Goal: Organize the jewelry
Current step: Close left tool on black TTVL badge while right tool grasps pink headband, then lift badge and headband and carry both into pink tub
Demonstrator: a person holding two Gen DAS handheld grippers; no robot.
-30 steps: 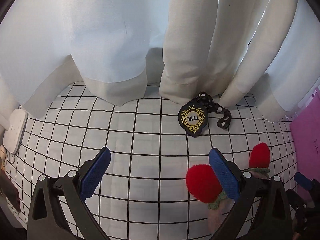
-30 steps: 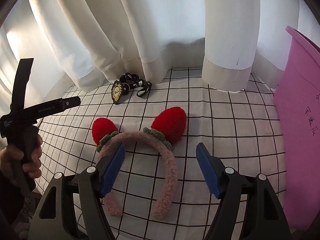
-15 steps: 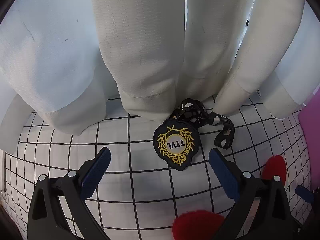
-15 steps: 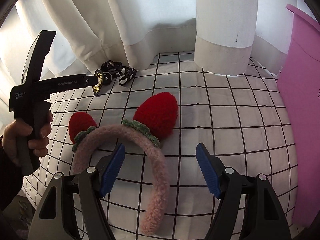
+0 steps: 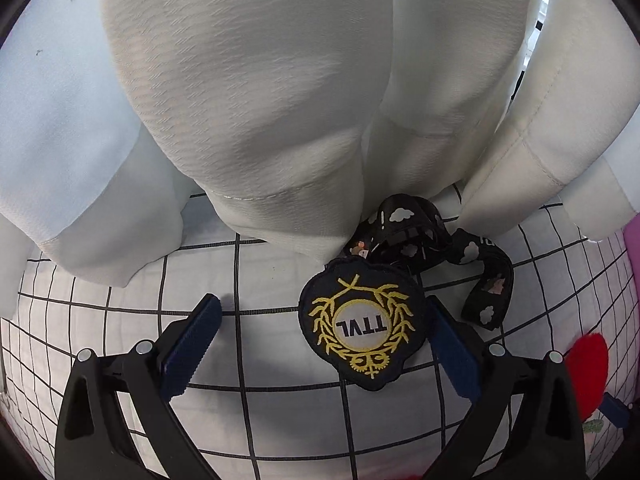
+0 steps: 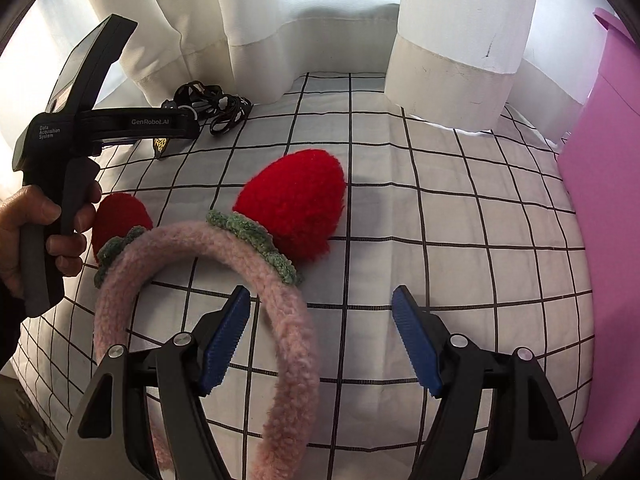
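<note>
A black badge with gold embroidery (image 5: 362, 324) lies on the checked cloth, joined to a black patterned strap (image 5: 432, 236) by the curtain hem. My left gripper (image 5: 320, 340) is open, its jaws either side of the badge, the right pad close to its edge. A pink fuzzy headband (image 6: 240, 272) with two red strawberry ears (image 6: 296, 200) lies in front of my right gripper (image 6: 324, 336), which is open with the band's right arm between its jaws. The badge and strap also show in the right wrist view (image 6: 216, 106), partly behind the left gripper's body (image 6: 100, 128).
White curtains (image 5: 280, 100) hang down onto the back of the checked cloth (image 6: 440, 208). A pink box (image 6: 608, 200) stands at the right edge. One red ear (image 5: 588, 364) shows at the right in the left wrist view.
My left gripper has moved forward to the badge, which now lies between its jaws. My right gripper has moved closer to the headband, whose right arm now lies between its jaws.
</note>
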